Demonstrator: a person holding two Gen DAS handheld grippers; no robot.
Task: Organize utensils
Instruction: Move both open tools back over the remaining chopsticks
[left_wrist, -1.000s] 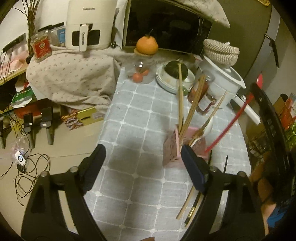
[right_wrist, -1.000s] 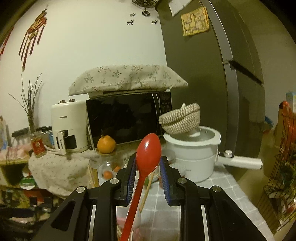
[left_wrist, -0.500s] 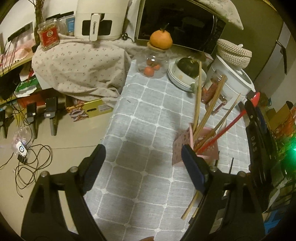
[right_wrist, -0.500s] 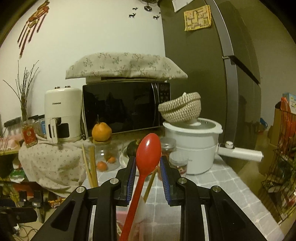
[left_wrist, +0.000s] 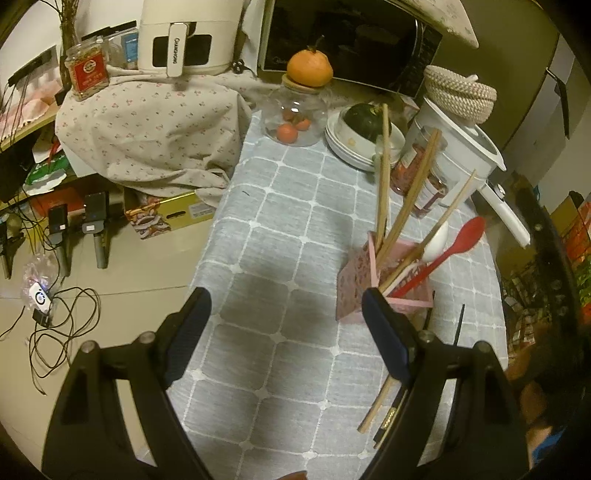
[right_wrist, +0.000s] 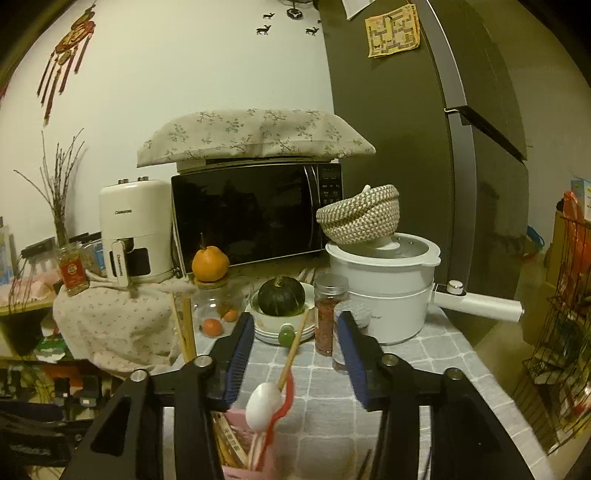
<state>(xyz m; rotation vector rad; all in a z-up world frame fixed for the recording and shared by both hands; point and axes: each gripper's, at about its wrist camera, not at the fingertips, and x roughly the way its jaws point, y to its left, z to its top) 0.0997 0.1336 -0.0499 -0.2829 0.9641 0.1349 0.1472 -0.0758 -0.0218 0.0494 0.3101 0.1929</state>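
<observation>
A pink utensil holder (left_wrist: 360, 280) stands on the grey checked tablecloth (left_wrist: 280, 258). It holds a red spoon (left_wrist: 458, 240), a white spoon (left_wrist: 436, 236) and several wooden chopsticks (left_wrist: 384, 173). More chopsticks (left_wrist: 376, 406) lie flat on the cloth behind my left gripper's right finger. My left gripper (left_wrist: 284, 317) is open and empty, hovering left of the holder. My right gripper (right_wrist: 295, 350) is open and empty just above the holder (right_wrist: 240, 443), with the white spoon (right_wrist: 264, 406) and red spoon (right_wrist: 284, 402) below it.
A stack of plates with a dark squash (left_wrist: 364, 118), a spice jar (left_wrist: 421, 181), a glass jar topped with an orange (left_wrist: 295, 114) and a white pot (left_wrist: 461, 147) stand at the table's back. A microwave (right_wrist: 255, 214) and fridge (right_wrist: 424, 147) are behind. The floor (left_wrist: 110, 277) lies left.
My right gripper has opened and let go of the red spoon, which now rests in the pink holder. My left gripper drew back slightly, still open.
</observation>
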